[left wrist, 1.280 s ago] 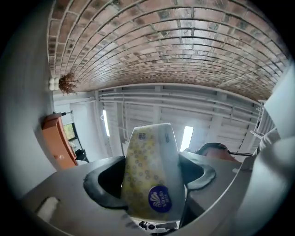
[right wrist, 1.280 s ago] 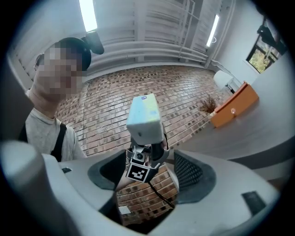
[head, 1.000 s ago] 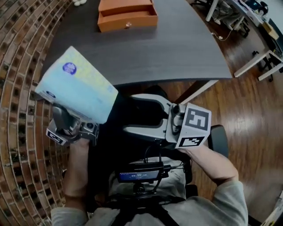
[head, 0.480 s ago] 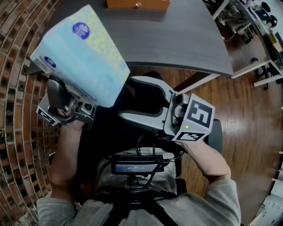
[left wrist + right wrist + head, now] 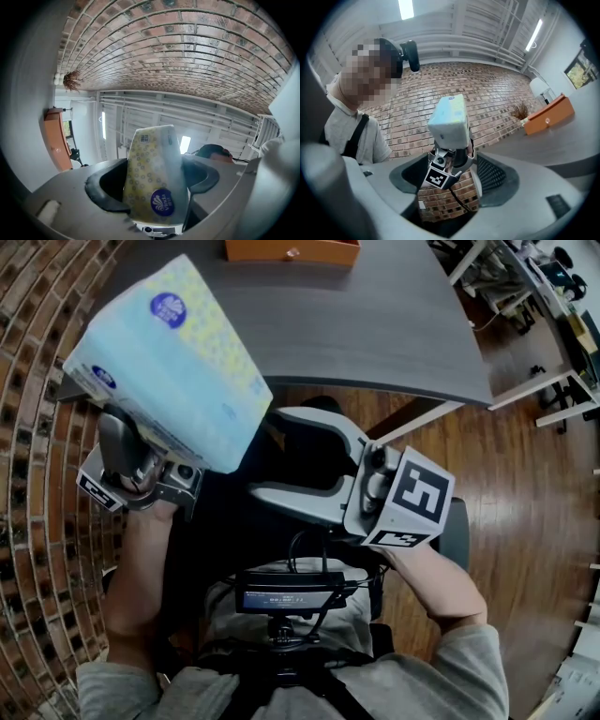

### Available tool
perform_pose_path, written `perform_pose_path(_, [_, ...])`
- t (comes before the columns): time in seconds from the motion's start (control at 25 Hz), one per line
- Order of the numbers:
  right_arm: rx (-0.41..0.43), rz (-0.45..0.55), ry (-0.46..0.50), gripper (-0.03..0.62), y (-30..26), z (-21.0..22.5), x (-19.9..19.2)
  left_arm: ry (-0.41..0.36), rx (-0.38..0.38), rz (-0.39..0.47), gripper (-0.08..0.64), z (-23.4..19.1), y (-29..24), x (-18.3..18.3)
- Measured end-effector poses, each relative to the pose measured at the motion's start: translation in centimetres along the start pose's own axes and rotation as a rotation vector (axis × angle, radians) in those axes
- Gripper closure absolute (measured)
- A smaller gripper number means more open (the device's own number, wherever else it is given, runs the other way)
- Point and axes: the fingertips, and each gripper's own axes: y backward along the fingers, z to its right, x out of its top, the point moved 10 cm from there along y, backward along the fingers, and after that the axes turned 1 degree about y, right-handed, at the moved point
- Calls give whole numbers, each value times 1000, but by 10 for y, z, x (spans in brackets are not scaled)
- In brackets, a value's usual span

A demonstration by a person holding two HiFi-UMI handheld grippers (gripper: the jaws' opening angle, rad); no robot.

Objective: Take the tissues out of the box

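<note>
Head view: left hand-held gripper (image 5: 153, 182) clamps plastic-wrapped rectangular tissue pack (image 5: 169, 362); right hand-held gripper (image 5: 272, 454) gapes empty.

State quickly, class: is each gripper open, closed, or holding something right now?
Left gripper: jaws closed on the tissue pack.
Right gripper: jaws open, nothing between them.
</note>
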Motion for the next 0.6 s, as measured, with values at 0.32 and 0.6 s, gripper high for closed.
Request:
perform_pose_path(0.32, [4, -6, -3, 267, -1, -3, -1, 6, 8, -3, 204, 1, 1, -3])
perform_pose_path(0.6, [3, -22, -8, 267, 3, -9, 0, 14, 16, 7, 204, 4, -1, -9])
